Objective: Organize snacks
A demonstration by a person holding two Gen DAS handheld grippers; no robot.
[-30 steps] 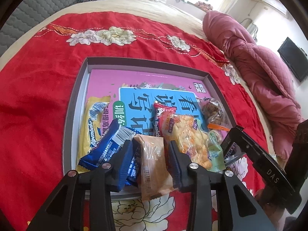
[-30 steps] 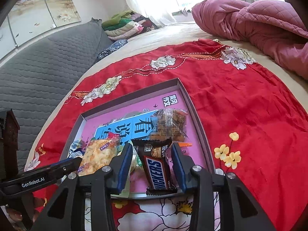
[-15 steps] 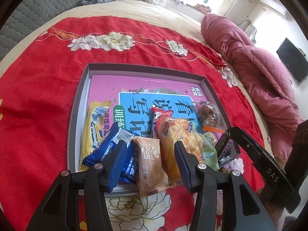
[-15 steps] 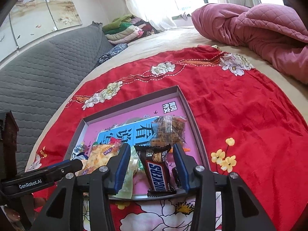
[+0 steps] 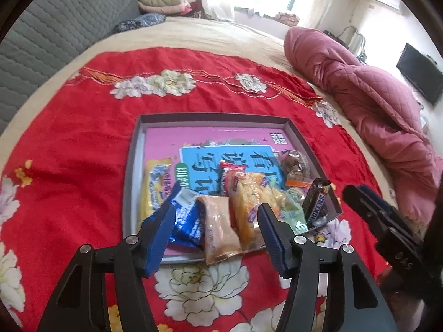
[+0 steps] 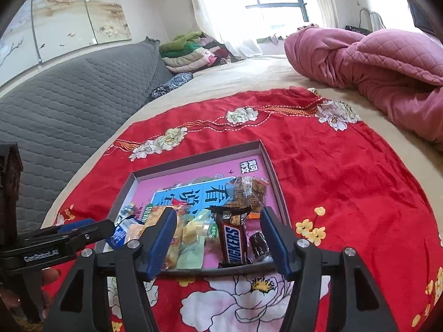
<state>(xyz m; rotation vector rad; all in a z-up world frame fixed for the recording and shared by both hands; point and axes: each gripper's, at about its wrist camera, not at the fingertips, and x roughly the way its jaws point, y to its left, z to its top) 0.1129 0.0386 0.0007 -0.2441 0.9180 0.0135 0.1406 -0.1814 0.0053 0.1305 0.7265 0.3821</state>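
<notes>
A grey shallow box [image 5: 216, 117] [image 6: 272, 166] lies on the red flowered cloth, lined with a pink and blue booklet. Several snacks lie along its near edge: a beige packet [image 5: 220, 228], a blue wrapper [image 5: 187, 217], a yellow chip bag [image 5: 249, 202] [image 6: 169, 238], a Snickers bar [image 6: 232, 240] [image 5: 317, 203], a green packet [image 6: 193, 243]. My left gripper [image 5: 216, 224] hovers above the beige packet, its jaws opening, its pads off it. My right gripper [image 6: 218, 229] straddles the Snickers bar, jaws opening, pads clear of it.
A red cloth [image 5: 83, 144] covers the bed. A pink quilt [image 5: 373, 102] [image 6: 373, 63] is bunched at the right. A grey quilted headboard [image 6: 69, 96] and folded clothes [image 6: 191, 52] lie at the far left. A hand [image 6: 16, 298] shows under the other gripper.
Both grippers have opened wider and pulled up and back from the box. The beige packet and the Snickers bar stay lying in the box, free of the pads.
</notes>
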